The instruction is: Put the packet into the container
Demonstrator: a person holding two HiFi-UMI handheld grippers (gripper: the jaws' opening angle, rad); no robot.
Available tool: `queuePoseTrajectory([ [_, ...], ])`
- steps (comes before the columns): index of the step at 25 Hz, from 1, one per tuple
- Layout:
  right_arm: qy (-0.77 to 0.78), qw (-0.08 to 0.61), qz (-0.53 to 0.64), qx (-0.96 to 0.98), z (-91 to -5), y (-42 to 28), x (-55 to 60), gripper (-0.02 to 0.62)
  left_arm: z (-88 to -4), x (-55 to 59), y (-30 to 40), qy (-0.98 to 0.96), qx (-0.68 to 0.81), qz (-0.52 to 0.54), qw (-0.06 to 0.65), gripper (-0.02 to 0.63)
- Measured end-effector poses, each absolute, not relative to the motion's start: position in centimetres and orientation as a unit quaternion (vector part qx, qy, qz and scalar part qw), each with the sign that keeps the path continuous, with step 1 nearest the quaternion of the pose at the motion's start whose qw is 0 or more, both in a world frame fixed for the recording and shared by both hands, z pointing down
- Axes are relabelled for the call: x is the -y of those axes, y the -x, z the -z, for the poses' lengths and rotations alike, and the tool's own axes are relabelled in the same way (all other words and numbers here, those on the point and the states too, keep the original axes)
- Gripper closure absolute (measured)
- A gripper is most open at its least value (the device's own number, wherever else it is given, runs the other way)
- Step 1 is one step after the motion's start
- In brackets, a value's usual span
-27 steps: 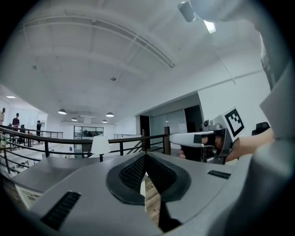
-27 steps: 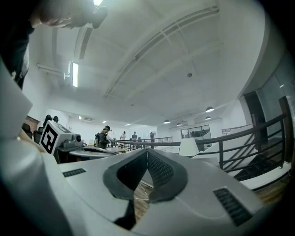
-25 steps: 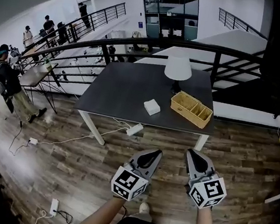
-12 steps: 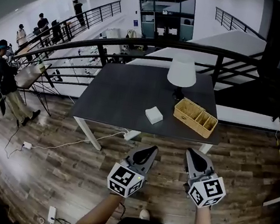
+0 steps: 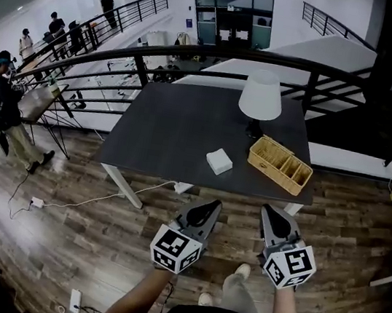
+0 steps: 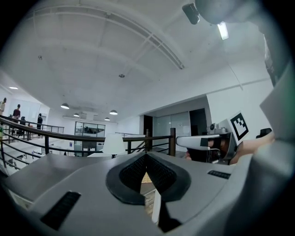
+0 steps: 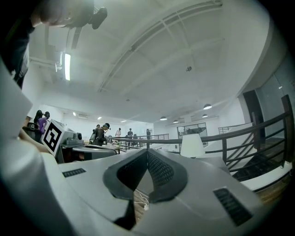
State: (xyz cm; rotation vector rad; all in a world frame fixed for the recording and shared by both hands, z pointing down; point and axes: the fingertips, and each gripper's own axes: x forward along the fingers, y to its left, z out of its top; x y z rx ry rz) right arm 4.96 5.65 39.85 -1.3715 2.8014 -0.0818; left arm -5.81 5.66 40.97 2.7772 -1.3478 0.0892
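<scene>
We see a flat white square packet [image 5: 219, 161] lying on the matte dark table [image 5: 162, 136], near the rectangular woven wicker container [image 5: 280, 165]. Our left gripper [image 5: 215, 204] and right gripper [image 5: 267, 210] hover short of the table, ribbed black jaws closed tip to tip, holding nothing.

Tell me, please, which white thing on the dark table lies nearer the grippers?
The small flat white packet, left of the woven basket; the white lamp stands farther back.
</scene>
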Motion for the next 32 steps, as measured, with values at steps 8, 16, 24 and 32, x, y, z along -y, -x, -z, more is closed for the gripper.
queuePoseTrajectory([
  [8,0.435,0.016,0.03,-0.9,-40.5,-5.0,1.1,0.589,-41.7,0.7,5.8,-0.893,0.447,-0.028,0.035,0.598],
  [16,0.424,0.017,0.034,-0.905,-40.7,-6.1,10.3,0.589,-42.0,9.3,4.2,-0.89,0.453,-0.03,0.041,0.598],
  [24,0.4,0.021,0.036,-0.916,-39.5,-7.1,17.4,0.59,-40.9,16.0,3.0,-0.881,0.47,-0.035,0.041,0.598],
  [32,0.375,0.026,0.042,-0.926,-39.6,-7.8,23.4,0.589,-40.6,21.3,2.1,-0.87,0.49,-0.045,0.035,0.598],
])
